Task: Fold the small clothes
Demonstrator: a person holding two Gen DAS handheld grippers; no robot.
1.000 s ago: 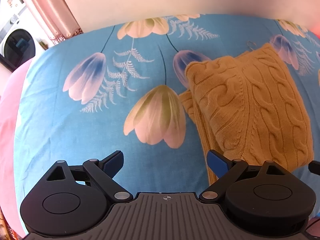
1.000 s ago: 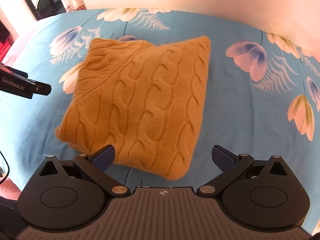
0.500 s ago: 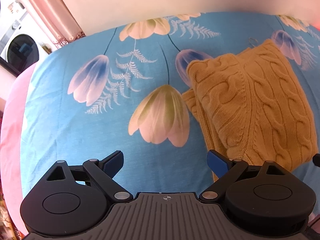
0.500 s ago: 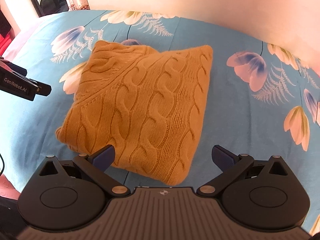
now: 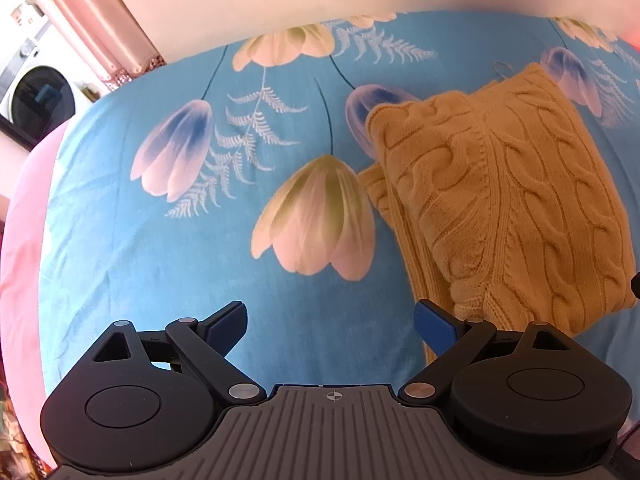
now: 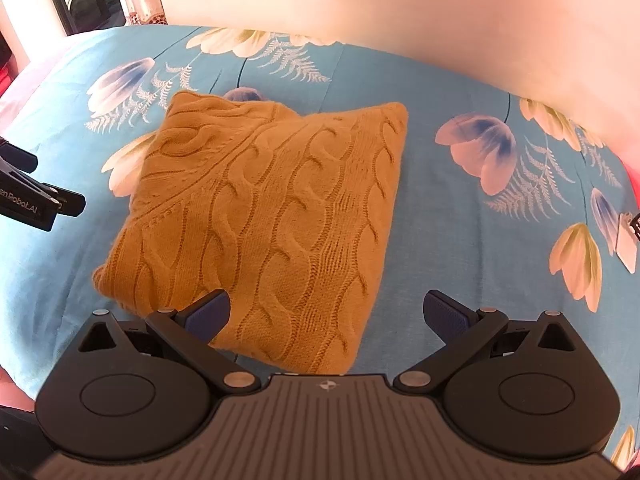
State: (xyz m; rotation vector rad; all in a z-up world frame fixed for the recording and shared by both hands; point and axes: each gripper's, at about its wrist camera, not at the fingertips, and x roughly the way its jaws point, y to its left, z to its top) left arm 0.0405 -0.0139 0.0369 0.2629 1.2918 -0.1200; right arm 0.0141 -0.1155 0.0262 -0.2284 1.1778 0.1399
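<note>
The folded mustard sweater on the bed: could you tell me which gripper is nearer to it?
Right. The right gripper hangs open over the sweater's near edge; the left gripper, also open, hangs over bare bedsheet beside it.

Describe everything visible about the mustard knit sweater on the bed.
The sweater is a mustard-yellow cable knit, thick and soft-looking, folded into a compact, roughly rectangular bundle. Raised braided cables run along its length; a diagonal seam crosses one corner. The left wrist view shows stacked layers and a ribbed edge sticking out at its side. It lies flat on the blue floral bedsheet. Neither open gripper holds it; whether any finger brushes its near edge cannot be told.
</note>
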